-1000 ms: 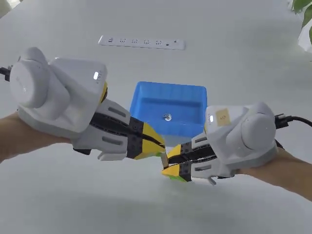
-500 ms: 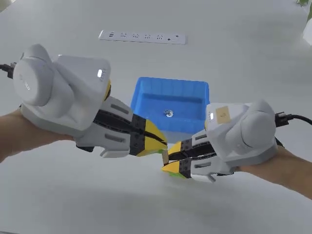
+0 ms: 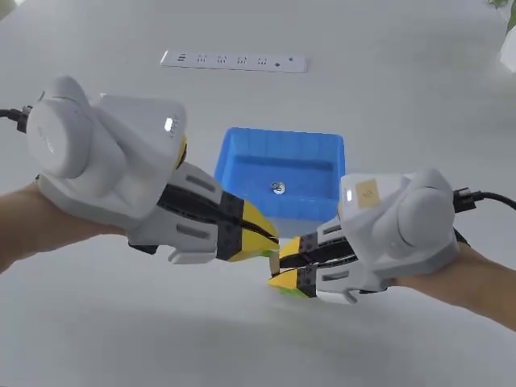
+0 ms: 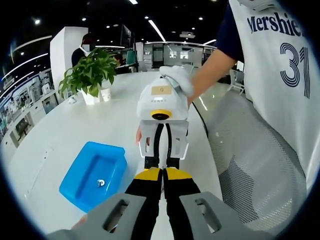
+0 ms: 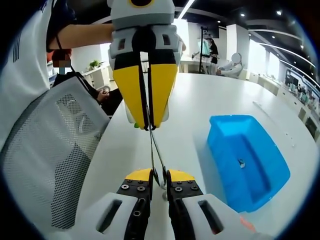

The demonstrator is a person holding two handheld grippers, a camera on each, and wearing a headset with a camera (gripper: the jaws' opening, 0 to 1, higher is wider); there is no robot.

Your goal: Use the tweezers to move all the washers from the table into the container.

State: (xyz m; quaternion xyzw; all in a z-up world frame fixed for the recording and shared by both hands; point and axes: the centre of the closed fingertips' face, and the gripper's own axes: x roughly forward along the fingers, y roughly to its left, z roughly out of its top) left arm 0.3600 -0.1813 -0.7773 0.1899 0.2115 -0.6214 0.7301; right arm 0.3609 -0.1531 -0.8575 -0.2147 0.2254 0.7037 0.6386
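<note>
Surroundings: white, smooth surface [image 3: 387, 97] with a white power strip [image 3: 234, 61] lying at its far side. In the left gripper view we note a potted plant [image 4: 90, 75] on the same surface. A mesh-backed chair [image 5: 60, 150] stands beside it, and a person in a white numbered jersey [image 4: 280, 65] is close by.

The container [image 3: 234, 173] is a blue, square plastic tray with raised walls. It sits just beyond the two grippers, and nothing lies between it and them. One washer [image 3: 277, 188], a small shiny metal ring, lies on its floor.

The left gripper [image 3: 271, 239] and right gripper [image 3: 275, 270] point at each other, tips almost meeting in front of the container.

From the right gripper view, the tweezers [image 5: 156, 155] are thin bright metal and span the gap between the grippers. Their narrow end is pinched in the closed yellow tips of the left jaws. Their two arms spread slightly and run down between the right jaws, which are drawn together on them with only a slit left.

Jaws are black with yellow tips, on grey bases and white rounded housings.
</note>
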